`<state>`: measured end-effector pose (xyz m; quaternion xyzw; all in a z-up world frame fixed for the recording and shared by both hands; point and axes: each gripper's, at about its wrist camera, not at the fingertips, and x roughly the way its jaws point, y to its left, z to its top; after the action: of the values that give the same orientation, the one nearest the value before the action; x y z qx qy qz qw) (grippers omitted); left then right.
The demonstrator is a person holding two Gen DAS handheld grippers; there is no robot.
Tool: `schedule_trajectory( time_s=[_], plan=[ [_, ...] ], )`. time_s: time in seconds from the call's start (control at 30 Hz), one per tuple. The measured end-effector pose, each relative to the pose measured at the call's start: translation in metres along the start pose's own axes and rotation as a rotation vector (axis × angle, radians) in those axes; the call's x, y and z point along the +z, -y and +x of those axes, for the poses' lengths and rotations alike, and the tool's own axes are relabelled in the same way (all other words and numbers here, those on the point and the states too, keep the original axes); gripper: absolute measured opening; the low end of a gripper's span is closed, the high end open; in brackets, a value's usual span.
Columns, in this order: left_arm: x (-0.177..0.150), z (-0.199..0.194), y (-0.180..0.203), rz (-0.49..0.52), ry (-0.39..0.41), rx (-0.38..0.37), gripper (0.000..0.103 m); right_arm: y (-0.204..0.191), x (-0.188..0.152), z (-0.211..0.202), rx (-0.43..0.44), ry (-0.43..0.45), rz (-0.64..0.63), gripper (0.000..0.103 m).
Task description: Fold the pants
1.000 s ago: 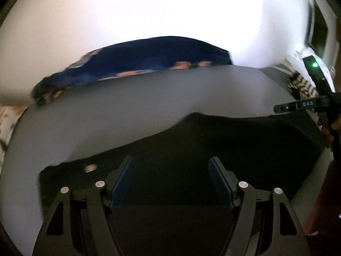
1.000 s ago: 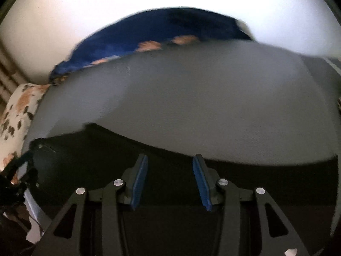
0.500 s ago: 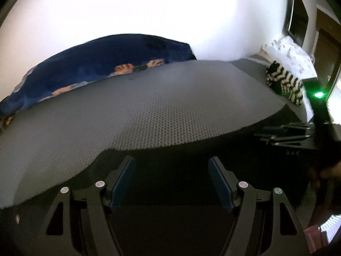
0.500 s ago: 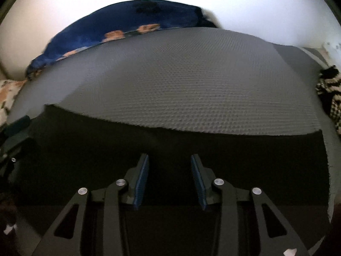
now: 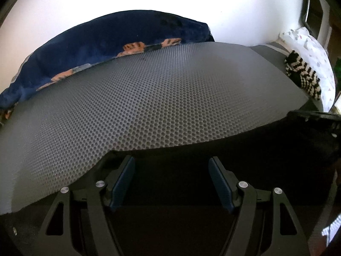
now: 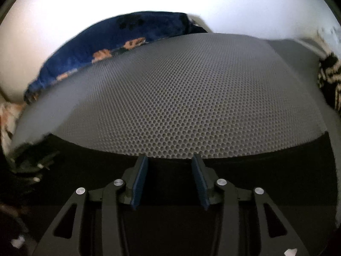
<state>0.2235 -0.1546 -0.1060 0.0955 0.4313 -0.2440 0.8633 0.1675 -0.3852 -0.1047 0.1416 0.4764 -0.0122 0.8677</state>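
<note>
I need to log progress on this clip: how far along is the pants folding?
Done: the black pants lie spread along the near edge of the grey mat; no fold shows. In hand: both tongs, left and right, hang open over the cloth, gripping nothing; the right jaws have just been opening. Left: every fold.

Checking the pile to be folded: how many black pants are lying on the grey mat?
1: the black pants lie along the grey mat's near edge, under both grippers. More may be hidden outside the frames.

Open left hand-held gripper (image 5: 171,164) over black pants (image 5: 255,149), grey mat (image 5: 149,98)
</note>
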Motion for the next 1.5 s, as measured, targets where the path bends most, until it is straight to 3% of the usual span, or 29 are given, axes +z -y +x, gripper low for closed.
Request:
schedule_trajectory(
  time_s=[0.2,0.5,0.63,0.8,1.07,1.27,1.5],
  plan=[
    [-0.019,-0.042,-0.011,-0.094,0.009,0.005,0.072,0.042,-0.018,-0.055,0.044,0.029,0.159,0.043],
    [-0.076,-0.090,-0.038,-0.233,0.009,0.103,0.072,0.118,-0.091,-0.115,-0.039,0.039,0.414,0.045],
    [-0.102,-0.107,-0.051,-0.296,0.019,0.132,0.072,0.143,-0.118,-0.130,-0.074,0.041,0.484,0.045],
    [-0.126,-0.116,-0.063,-0.346,0.015,0.171,0.072,0.169,-0.140,-0.137,-0.034,0.061,0.581,0.045],
    [-0.140,-0.122,-0.073,-0.371,0.004,0.215,0.072,0.202,-0.146,-0.124,0.020,0.108,0.716,0.045],
    [-0.139,-0.118,-0.073,-0.368,-0.007,0.233,0.072,0.229,-0.143,-0.114,0.082,0.178,0.812,0.037],
    [-0.140,-0.115,-0.071,-0.347,-0.007,0.243,0.074,0.231,-0.130,-0.101,0.089,0.166,0.815,0.012]
  ],
)
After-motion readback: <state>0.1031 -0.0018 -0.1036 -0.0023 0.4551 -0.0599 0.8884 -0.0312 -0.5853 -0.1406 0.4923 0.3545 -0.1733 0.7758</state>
